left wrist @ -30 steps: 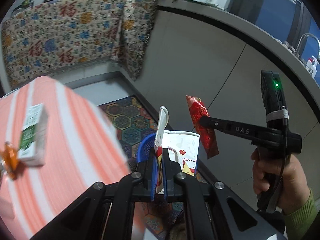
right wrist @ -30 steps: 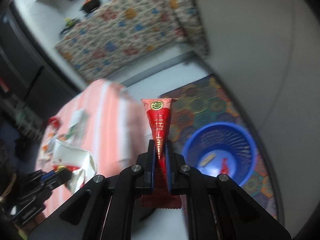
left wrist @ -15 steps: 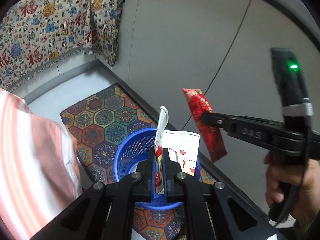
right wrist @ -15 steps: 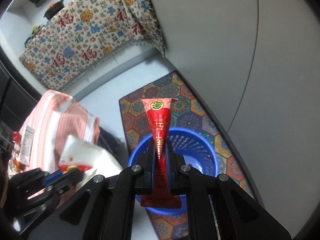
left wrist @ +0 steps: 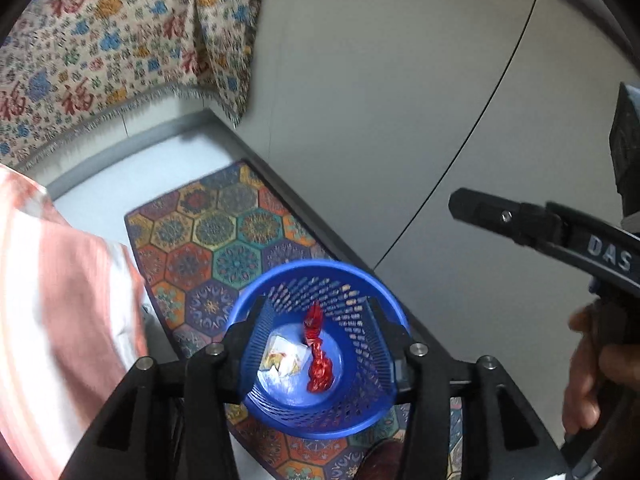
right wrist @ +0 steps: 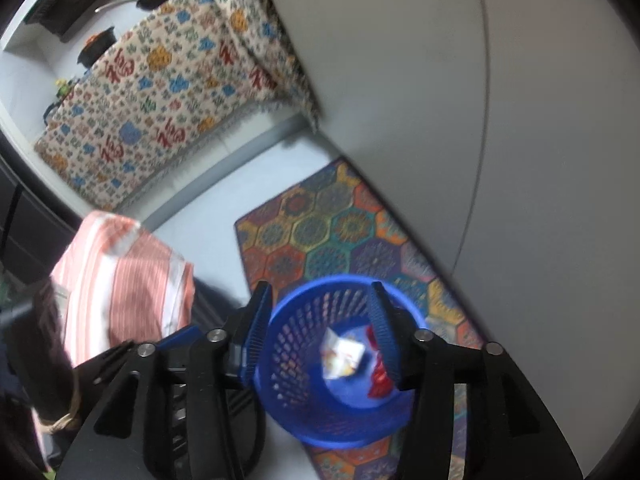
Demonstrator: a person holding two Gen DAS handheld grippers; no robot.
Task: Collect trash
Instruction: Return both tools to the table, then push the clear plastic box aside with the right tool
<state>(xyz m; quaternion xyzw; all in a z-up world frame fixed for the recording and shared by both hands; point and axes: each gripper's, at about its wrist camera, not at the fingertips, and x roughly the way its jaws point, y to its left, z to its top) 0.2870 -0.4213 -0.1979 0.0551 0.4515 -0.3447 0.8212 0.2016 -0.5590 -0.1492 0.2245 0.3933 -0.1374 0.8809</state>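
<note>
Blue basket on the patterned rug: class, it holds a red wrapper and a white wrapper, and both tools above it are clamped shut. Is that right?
Not quite. The blue basket does hold the red wrapper and white wrapper, but the left tool and right tool have just been opening and stand open and empty, as each wrist view shows.

Red wrapper (left wrist: 318,354) and white wrapper (left wrist: 285,356) lie in blue basket (left wrist: 384,292).

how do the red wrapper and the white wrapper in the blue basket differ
The red wrapper is long, narrow and twisted; the white wrapper is broader and crumpled into a loose wad. The red one is a single glossy red, while the white one carries yellow and red print. In the left wrist view the red one lies to the right of the white one, and they look to touch. Both rest on the bottom of the blue basket.
</note>
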